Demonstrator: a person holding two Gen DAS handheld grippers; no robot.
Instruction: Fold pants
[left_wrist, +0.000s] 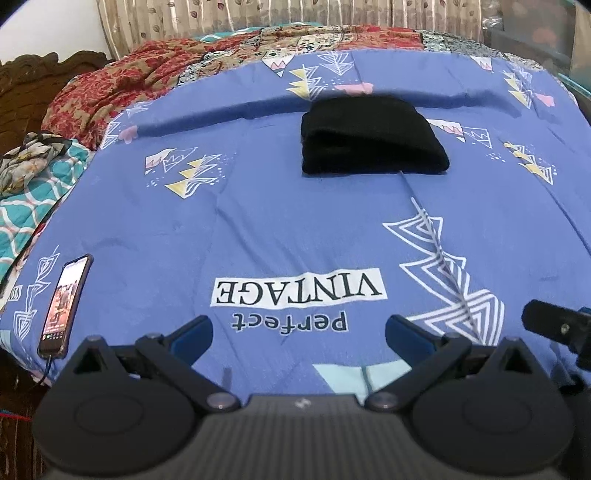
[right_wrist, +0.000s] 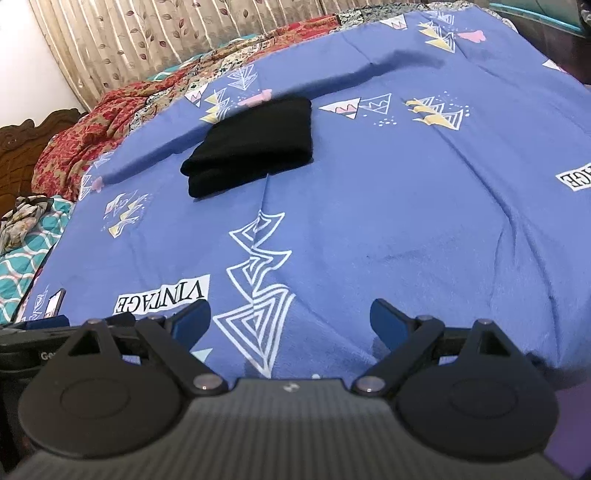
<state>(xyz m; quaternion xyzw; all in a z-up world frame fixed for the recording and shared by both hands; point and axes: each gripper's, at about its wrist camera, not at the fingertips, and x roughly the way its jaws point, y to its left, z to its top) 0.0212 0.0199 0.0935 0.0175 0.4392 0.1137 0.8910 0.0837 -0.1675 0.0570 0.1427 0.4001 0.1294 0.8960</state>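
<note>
The black pants (left_wrist: 371, 136) lie folded into a small thick rectangle on the blue patterned bedsheet (left_wrist: 258, 221), toward the far side of the bed. They also show in the right wrist view (right_wrist: 253, 144), left of centre. My left gripper (left_wrist: 299, 334) is open and empty, held above the near part of the bed, well short of the pants. My right gripper (right_wrist: 290, 321) is open and empty too, also near the front edge. Part of the right gripper (left_wrist: 554, 325) shows at the right edge of the left wrist view.
A phone (left_wrist: 64, 306) with a lit screen and a cable lies at the bed's near left corner. A red floral blanket (left_wrist: 110, 88) and teal patterned cloth (left_wrist: 22, 218) are bunched at the left. A wooden headboard (left_wrist: 33, 85) and curtains (left_wrist: 258, 14) stand behind.
</note>
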